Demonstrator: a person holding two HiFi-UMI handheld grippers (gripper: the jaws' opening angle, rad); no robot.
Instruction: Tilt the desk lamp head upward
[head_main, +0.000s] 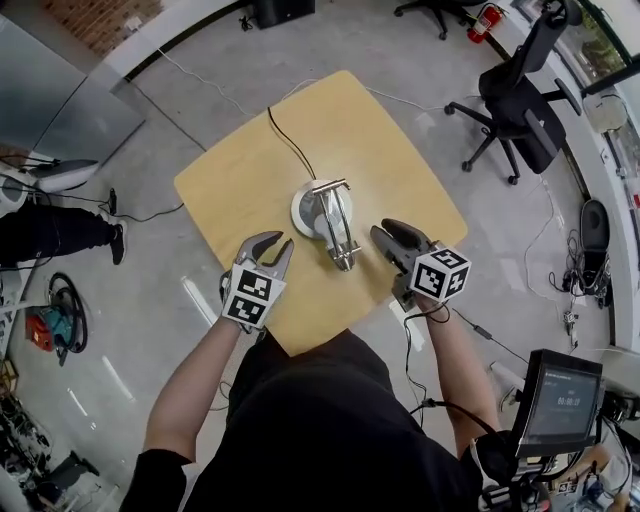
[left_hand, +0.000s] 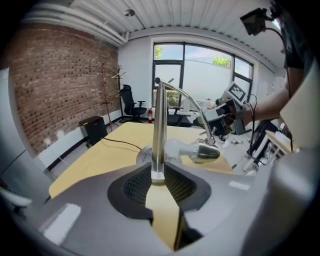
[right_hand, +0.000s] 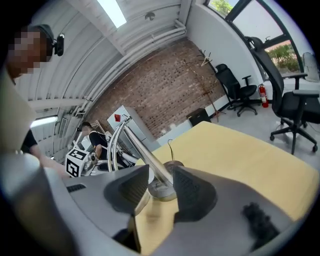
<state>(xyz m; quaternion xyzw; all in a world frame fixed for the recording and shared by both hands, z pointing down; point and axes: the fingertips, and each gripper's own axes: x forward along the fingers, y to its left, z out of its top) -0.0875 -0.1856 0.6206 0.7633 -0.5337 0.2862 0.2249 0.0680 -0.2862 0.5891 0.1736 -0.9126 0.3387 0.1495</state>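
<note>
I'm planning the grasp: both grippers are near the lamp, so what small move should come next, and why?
Probably ease the right gripper onto the lamp head and close. It and the left gripper flank the lamp, open and empty; the head hangs low.

Surface (head_main: 250, 175): pale wood, rounded corners, set cornerwise on a grey floor.
Desk lamp (head_main: 336, 228): chrome frame on a round white base, near the surface's middle – it stands between the two grippers.
Cable (head_main: 288, 140): black, running from the base to the far edge.
Left gripper (head_main: 279, 245): just left of the lamp, not touching it, jaws a little apart and empty.
Right gripper (head_main: 381, 233): just right of the lamp, also clear of it – its jaw gap is unclear from here.
Office chair (head_main: 520, 105): black, beyond the surface at upper right.
</note>
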